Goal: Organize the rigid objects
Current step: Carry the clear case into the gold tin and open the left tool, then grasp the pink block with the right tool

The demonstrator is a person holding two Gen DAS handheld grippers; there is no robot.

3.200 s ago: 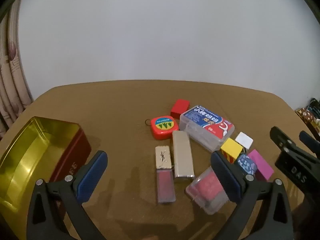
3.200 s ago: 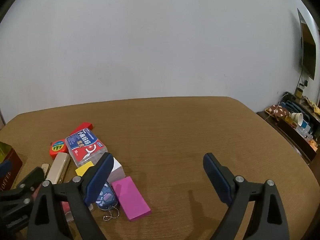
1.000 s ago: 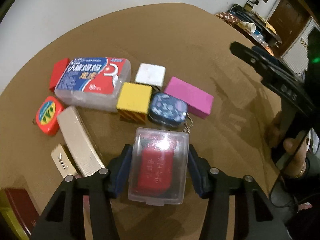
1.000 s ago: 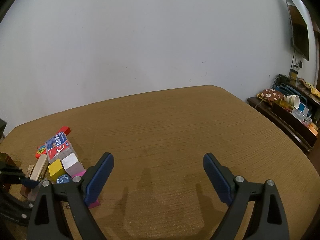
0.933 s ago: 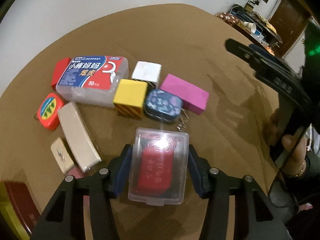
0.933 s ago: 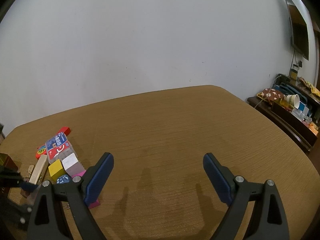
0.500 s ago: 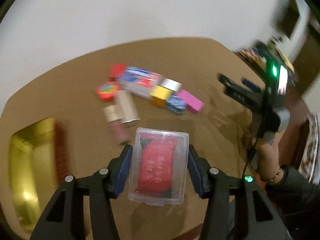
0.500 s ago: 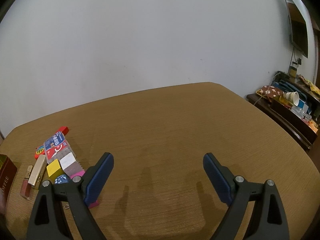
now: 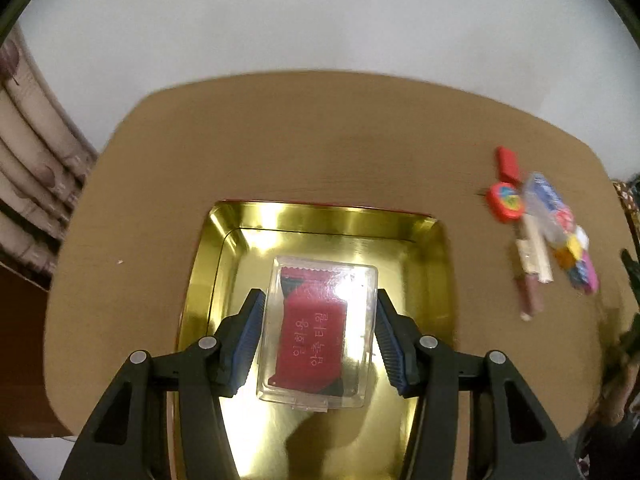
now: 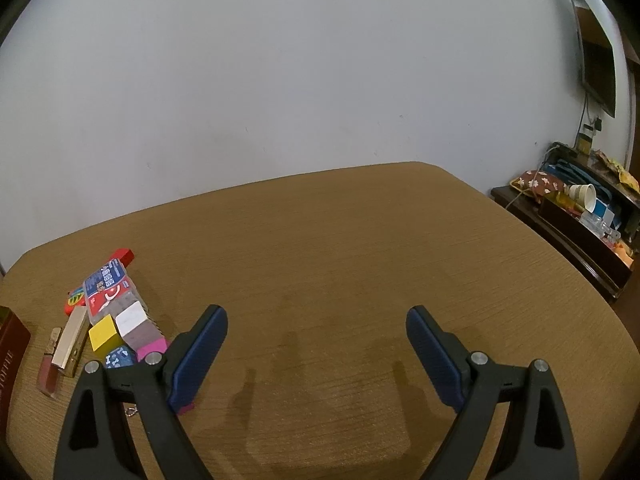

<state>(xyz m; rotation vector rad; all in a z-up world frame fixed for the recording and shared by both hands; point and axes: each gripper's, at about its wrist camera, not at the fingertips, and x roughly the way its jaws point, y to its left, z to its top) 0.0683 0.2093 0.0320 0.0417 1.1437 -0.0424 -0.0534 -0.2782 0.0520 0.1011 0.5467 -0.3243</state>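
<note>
Left tool point(image 9: 318, 330) grips one clear case point(image 9: 320, 334), seemingly above one gold tin point(image 9: 436, 264).

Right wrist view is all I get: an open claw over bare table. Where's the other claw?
Observer: The left gripper is above the gold tin, out of your frame.
Operator: Holding anything?
Observer: Yes, it is shut on a clear plastic case with a red packet inside.
Operator: Is anything in the tin?
Observer: The visible part of the gold floor is bare; the case hides the rest.
</note>
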